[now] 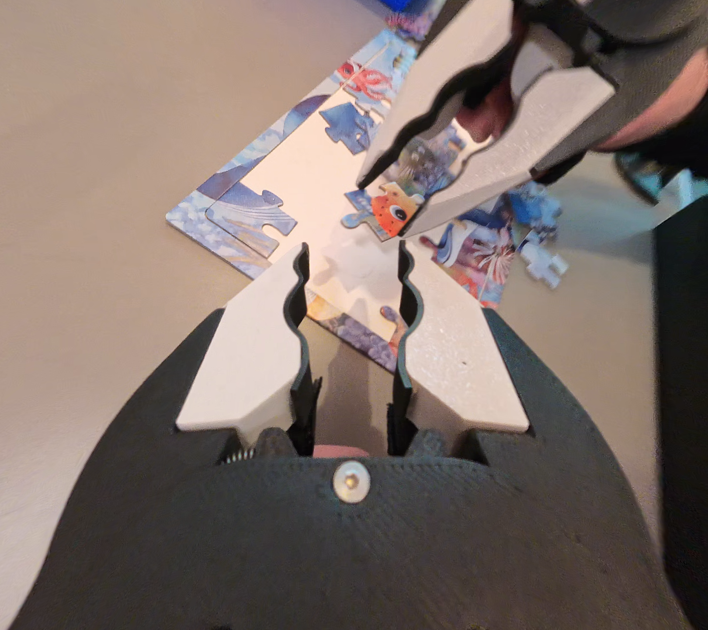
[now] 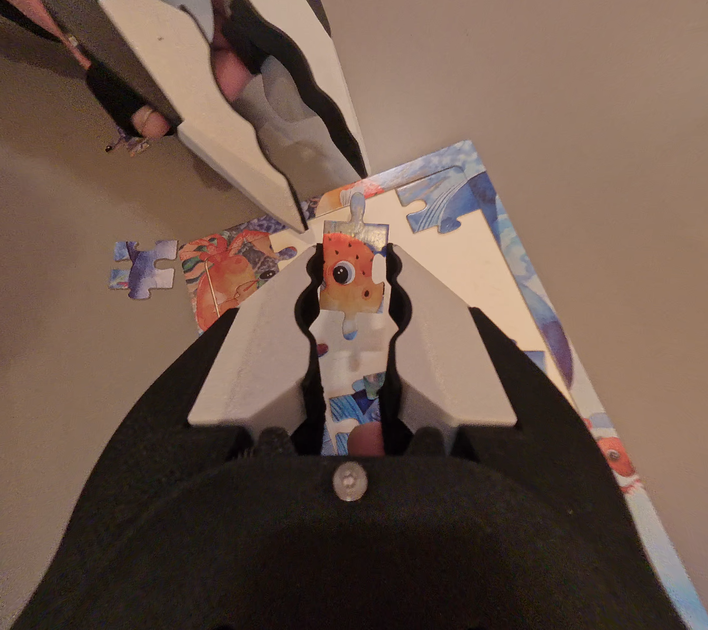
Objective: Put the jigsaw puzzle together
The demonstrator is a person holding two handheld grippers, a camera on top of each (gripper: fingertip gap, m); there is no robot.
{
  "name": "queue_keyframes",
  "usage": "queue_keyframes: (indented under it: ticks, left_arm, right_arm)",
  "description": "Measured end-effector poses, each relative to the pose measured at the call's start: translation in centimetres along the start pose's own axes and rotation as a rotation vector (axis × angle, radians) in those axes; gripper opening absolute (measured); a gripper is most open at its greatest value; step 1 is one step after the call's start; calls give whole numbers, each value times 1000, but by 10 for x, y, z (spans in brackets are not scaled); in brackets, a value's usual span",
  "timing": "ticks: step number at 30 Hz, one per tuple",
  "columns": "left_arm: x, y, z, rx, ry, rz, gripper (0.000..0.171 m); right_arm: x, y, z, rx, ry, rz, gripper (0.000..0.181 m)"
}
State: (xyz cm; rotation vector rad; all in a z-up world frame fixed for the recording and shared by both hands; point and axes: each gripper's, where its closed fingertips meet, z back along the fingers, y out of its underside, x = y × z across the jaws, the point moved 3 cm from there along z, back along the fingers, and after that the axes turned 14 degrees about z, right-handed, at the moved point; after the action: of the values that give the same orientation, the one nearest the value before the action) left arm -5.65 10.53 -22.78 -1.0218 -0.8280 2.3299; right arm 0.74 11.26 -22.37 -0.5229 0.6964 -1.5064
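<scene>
Beige table, two tools, one gripped piece

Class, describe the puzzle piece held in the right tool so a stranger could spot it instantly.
Start at the white puzzle tray with the blue sea-picture border. Above its bare middle, the right tool grips a cardboard piece showing an orange spotted fish with one big eye; nearby pieces are mostly blue.

Orange fish piece over puzzle tray
</scene>
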Motion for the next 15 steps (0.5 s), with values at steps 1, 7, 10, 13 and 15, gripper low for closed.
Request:
queue_keyframes:
  ticks: [1,7,10,13,15]
  left_arm:
    - [0,-4,1,-17,42,57,42]
    - [-20,-16,5,-45,285,242,23]
    - [-26,-21,7,-64,334,240,7]
    - [-30,-20,9,-35,349,195,0]
    - [-26,-18,11,-13,313,131,0]
  right_arm:
    - [0,-4,5,-13,33,33,31]
    - [7,-19,25,-35,196,238,31]
    - [12,-25,28,-34,258,313,31]
    - [14,-26,28,-16,271,343,30]
    - [17,-25,30,-14,224,342,26]
